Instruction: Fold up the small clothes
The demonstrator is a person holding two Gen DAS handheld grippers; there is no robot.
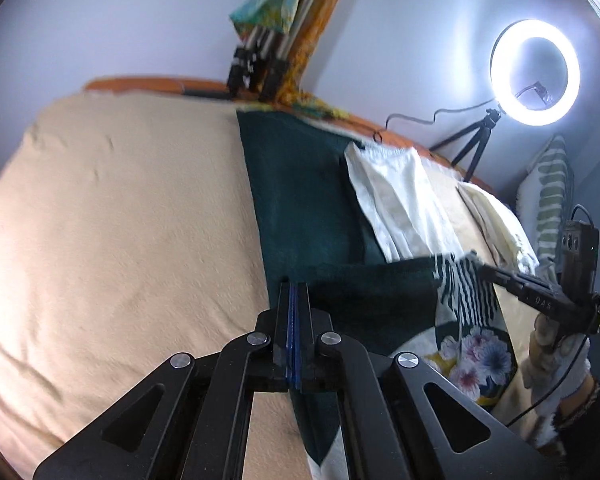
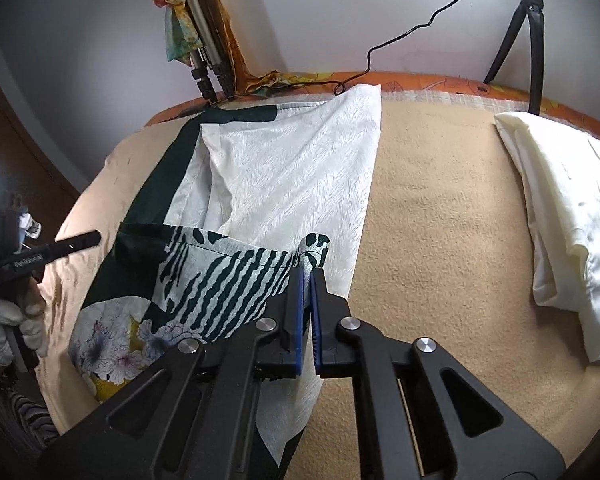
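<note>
Both tools are seen over a bed [image 2: 440, 208] covered with a beige blanket. A patterned garment [image 2: 220, 280], dark green with white zebra stripes and a floral panel, is spread on the bed, partly over a white textured garment [image 2: 296, 168].

Left tool [image 1: 294, 286]: the jaws are fully closed, blue pads pressed together, with the dark green edge of the patterned garment [image 1: 352, 292] pinched between them.

Right tool [image 2: 307, 274]: the jaws are closed at the tips on the striped corner of the patterned garment, which is lifted slightly off the white garment. In the left wrist view this tool [image 1: 476, 260] is seen at the striped edge, held by a gloved hand [image 1: 556, 344].

A folded cream cloth [image 2: 572, 216] is noted well apart, on the right of the bed. A lit ring light [image 1: 535, 72] on a tripod stands at the far edge.
</note>
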